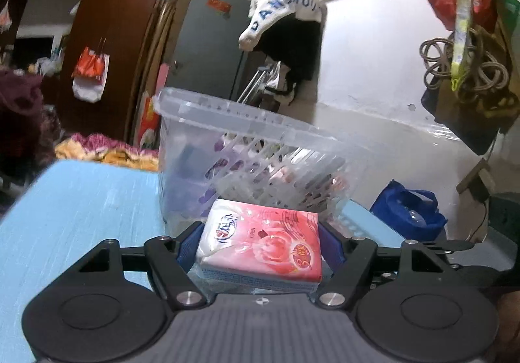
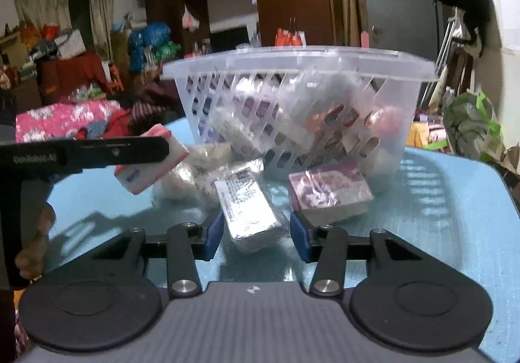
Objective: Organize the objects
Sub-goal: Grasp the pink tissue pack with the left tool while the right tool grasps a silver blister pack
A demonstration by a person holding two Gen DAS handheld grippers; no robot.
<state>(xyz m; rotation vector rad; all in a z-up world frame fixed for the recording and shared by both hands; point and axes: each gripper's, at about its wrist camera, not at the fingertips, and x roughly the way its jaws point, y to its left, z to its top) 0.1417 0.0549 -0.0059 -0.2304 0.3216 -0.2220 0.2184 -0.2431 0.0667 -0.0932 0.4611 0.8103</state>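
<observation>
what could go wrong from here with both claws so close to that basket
1. The left claw grips the pink tissue pack low beside the clear basket; unless lifted, it may hit the wall instead of clearing the rim.
2. The right claw is open around the silver-wrapped pack, which lies skewed, so closing may twist it.
3. The purple pack sits beside the right finger and could get nudged.

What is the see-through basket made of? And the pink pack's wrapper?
The clear slotted basket looks like stiff, frosted plastic: contents show through it. The pink tissue pack in the left gripper seems wrapped in thin glossy plastic film, given its shine.
</observation>
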